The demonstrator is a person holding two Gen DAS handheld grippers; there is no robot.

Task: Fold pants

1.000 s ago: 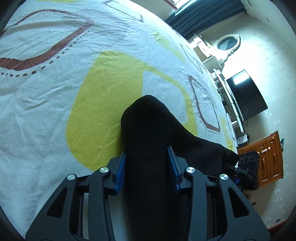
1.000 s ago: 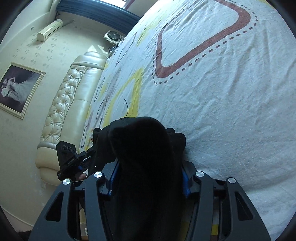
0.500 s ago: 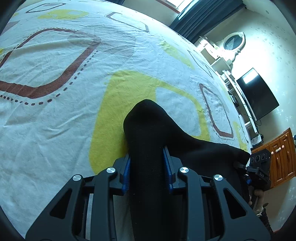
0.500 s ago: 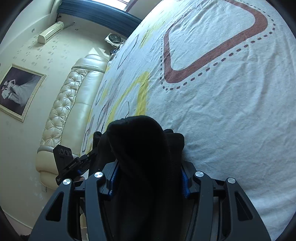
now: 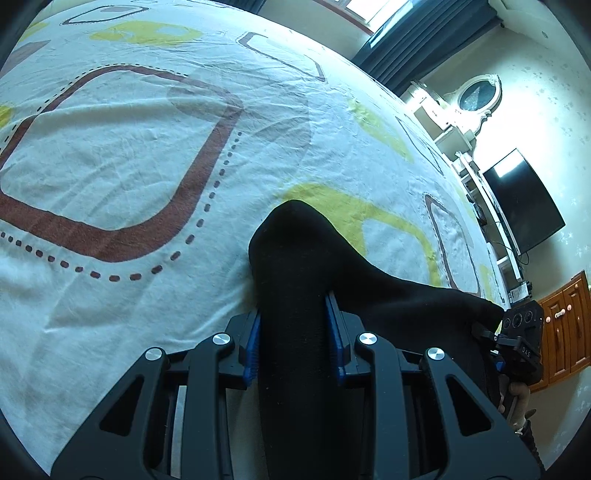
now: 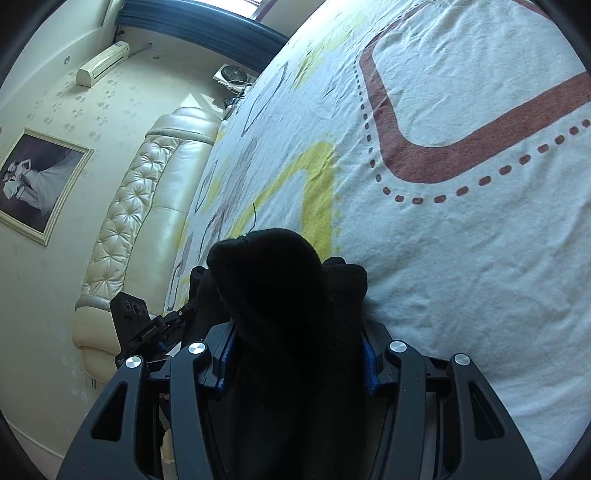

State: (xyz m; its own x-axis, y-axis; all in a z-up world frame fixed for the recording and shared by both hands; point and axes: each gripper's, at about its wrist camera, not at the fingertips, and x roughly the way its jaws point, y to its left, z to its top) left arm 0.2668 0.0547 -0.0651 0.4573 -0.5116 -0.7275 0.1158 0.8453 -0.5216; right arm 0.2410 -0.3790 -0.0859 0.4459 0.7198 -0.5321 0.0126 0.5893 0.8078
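Black fabric filled both claws: we had the left gripper [image 5: 293,341], its jaws lately narrowed, and the right gripper [image 6: 295,354] each clamped on a bunched fold of the pants [image 5: 388,299]. The cloth stretched between them, above the patterned bedsheet [image 5: 129,166], its padded headboard [image 6: 140,206] beyond.

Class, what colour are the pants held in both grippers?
Black pants, clearest in the left wrist view.

Daylight from window [image 5: 364,7] beyond the claw, wall right of left gripper [image 5: 293,343] blown out, glare on TV [image 5: 522,203], black pants [image 5: 295,295] featureless, soft shadow on bedsheet [image 5: 110,147], heavy fisheye warp, dark vignette corners, focus sharp
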